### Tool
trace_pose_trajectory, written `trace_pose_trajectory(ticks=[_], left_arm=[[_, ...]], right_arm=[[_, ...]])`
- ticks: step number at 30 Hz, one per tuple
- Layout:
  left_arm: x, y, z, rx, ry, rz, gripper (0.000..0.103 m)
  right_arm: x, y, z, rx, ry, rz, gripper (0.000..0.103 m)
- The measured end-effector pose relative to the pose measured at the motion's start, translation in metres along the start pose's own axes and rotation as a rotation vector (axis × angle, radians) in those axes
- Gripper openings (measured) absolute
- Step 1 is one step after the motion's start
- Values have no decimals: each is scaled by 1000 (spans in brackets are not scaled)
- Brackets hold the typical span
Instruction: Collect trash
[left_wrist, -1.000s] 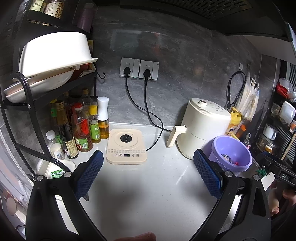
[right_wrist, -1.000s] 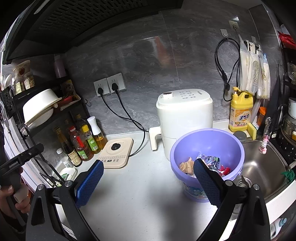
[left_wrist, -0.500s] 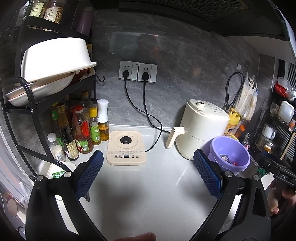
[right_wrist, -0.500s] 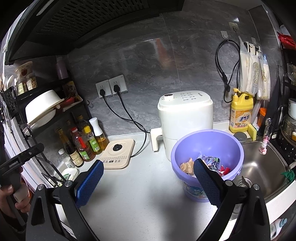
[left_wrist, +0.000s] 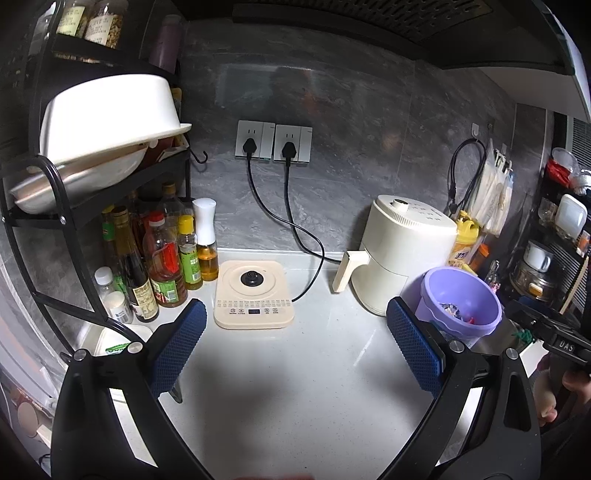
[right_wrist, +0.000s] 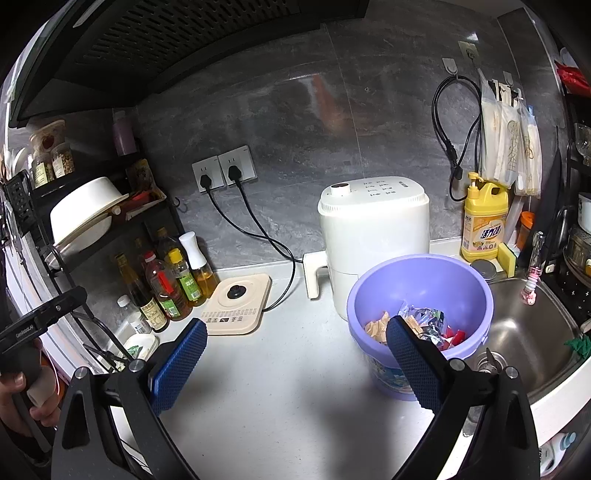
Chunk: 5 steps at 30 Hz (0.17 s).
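A purple plastic bin (right_wrist: 421, 280) stands on the white counter (right_wrist: 280, 373) next to the sink, holding crumpled wrappers and scraps (right_wrist: 424, 325). It also shows at the right of the left wrist view (left_wrist: 461, 295). My right gripper (right_wrist: 295, 354) is open and empty above the counter, its right finger in front of the bin. My left gripper (left_wrist: 295, 347) is open and empty over the counter, left of the bin. I see no loose trash on the counter.
A white air fryer (right_wrist: 373, 232) stands behind the bin. A cream induction base (left_wrist: 255, 293) sits mid-counter with cords to wall sockets (left_wrist: 273, 142). Bottles (left_wrist: 162, 258) and a black dish rack (left_wrist: 92, 177) fill the left. A steel sink (right_wrist: 524, 332) lies at the right.
Both grippers have drawn slightly back and up from the counter; the scene appears a little farther away. Jaws stay open and empty.
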<state>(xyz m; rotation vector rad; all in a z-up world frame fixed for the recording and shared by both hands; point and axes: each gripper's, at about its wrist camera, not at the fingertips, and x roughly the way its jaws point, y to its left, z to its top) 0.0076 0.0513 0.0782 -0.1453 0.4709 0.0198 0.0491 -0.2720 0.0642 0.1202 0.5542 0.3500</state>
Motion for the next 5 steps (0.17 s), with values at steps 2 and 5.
trace_pose_trajectory(ticks=[2,5], left_arm=[[4,5,-5,-6,3,13,97],[13,17,-17,-23,15,58,97]], right_arm=[[6,2,-1,-1,8,0,95],[22,12,-5,-30,36,6,95]])
